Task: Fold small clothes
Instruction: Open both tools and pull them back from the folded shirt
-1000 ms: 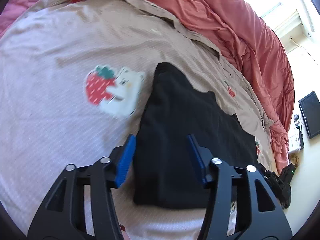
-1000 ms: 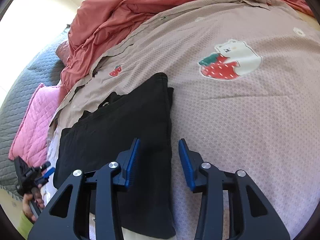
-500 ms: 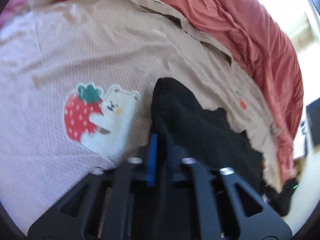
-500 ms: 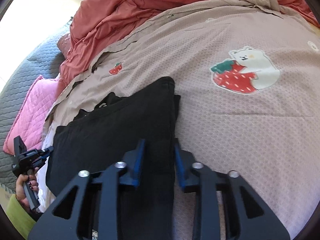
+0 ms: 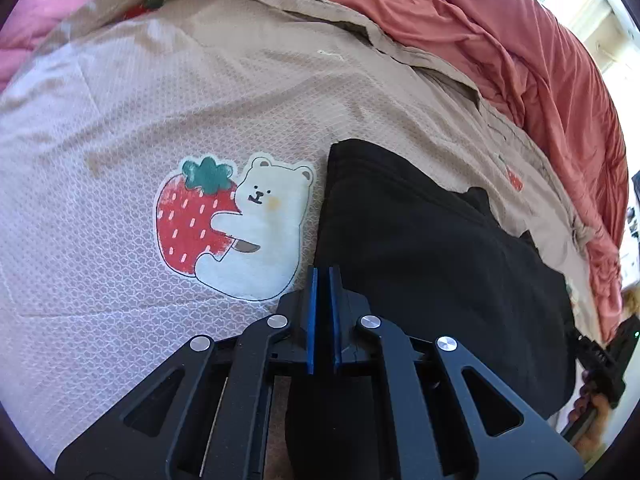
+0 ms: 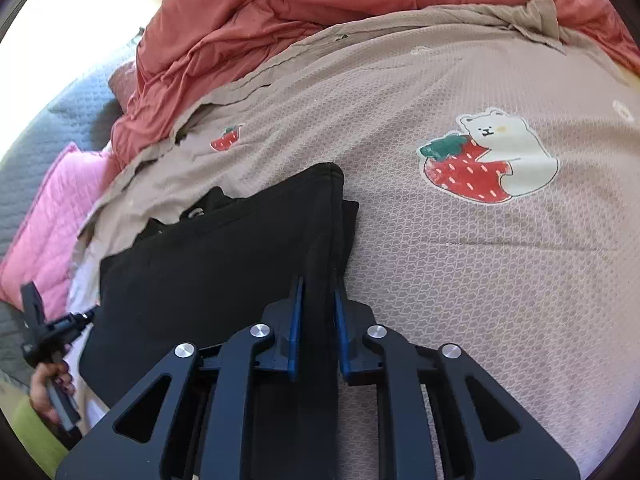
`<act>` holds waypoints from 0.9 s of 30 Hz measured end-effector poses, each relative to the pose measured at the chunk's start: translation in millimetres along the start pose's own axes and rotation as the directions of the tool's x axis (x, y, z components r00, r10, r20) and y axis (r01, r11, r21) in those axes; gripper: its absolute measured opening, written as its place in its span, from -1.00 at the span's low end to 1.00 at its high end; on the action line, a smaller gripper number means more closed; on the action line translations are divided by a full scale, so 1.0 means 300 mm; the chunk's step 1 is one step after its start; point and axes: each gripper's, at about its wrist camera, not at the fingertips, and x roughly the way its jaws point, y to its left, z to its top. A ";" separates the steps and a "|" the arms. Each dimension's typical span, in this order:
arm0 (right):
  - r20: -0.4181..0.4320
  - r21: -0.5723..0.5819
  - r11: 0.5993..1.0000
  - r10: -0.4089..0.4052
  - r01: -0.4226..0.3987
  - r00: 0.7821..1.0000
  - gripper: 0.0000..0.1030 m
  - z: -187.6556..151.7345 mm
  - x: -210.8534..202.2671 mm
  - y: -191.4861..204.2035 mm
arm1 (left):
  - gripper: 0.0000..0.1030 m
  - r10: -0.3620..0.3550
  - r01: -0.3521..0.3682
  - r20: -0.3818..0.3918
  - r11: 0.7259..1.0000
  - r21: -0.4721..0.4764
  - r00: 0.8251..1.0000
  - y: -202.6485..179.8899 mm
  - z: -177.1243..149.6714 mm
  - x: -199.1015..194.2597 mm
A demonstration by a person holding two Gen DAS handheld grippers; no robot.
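- Left claw (image 5: 322, 276) at the bottom of the left wrist view, blue pads (image 5: 311, 312) almost touching, clamped on the near left edge of the black garment (image 5: 432, 264).
- Right claw (image 6: 318, 292) at the bottom of the right wrist view, jaws just drawn in, blue fingers (image 6: 295, 328) pressing a thick fold of the same black garment (image 6: 224, 264) at its near right edge.
- Black garment lying flat on the bed, folded to a long dark panel, both near corners pinched, far end reaching toward the crumpled bedding.
- Lower layers of the garment sticking out a little along its right edge in the right wrist view; small metal eyelet (image 6: 196, 213) visible at the far left part.
- Under the garment, a beige bed cover (image 5: 120, 280) with a fine honeycomb pattern, spread over the bed.
- Printed bear hugging a strawberry (image 5: 232, 224) on the cover, just beside the garment's left edge in the left wrist view.
- Small strawberry print (image 6: 226, 139) farther away on the cover, beyond the garment.
- At the far side, a rumpled red blanket (image 6: 280, 12) along the edge of the cover.
- Pink quilted pillow (image 6: 44, 216) and grey quilted cover (image 6: 40, 136) at the left of the right wrist view.
- No containers visible anywhere in the two views.
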 end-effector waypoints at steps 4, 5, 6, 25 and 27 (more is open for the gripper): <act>-0.004 -0.013 1.000 -0.025 0.025 1.000 -0.54 0.001 -0.001 0.011 | -0.88 0.066 -0.066 0.007 0.997 0.025 0.998 -0.032 -0.025 -0.028; -0.003 -0.012 0.999 -0.030 0.030 1.000 -0.50 0.002 -0.003 0.012 | -0.87 0.082 -0.082 0.016 0.996 0.034 0.997 -0.040 -0.031 -0.044; -0.001 -0.012 0.999 -0.032 0.032 0.999 -0.49 0.002 -0.007 0.012 | -0.87 0.087 -0.087 0.021 0.995 0.039 0.996 -0.043 -0.035 -0.054; 0.114 0.012 1.000 0.009 -0.010 0.993 0.25 0.018 -0.139 0.022 | -0.24 0.124 -0.135 0.082 0.980 0.147 0.989 -0.170 -0.167 -0.274; 0.132 0.000 1.000 0.015 -0.015 0.991 0.25 0.019 -0.153 0.033 | -0.13 0.128 -0.142 0.093 0.977 0.160 0.987 -0.185 -0.169 -0.295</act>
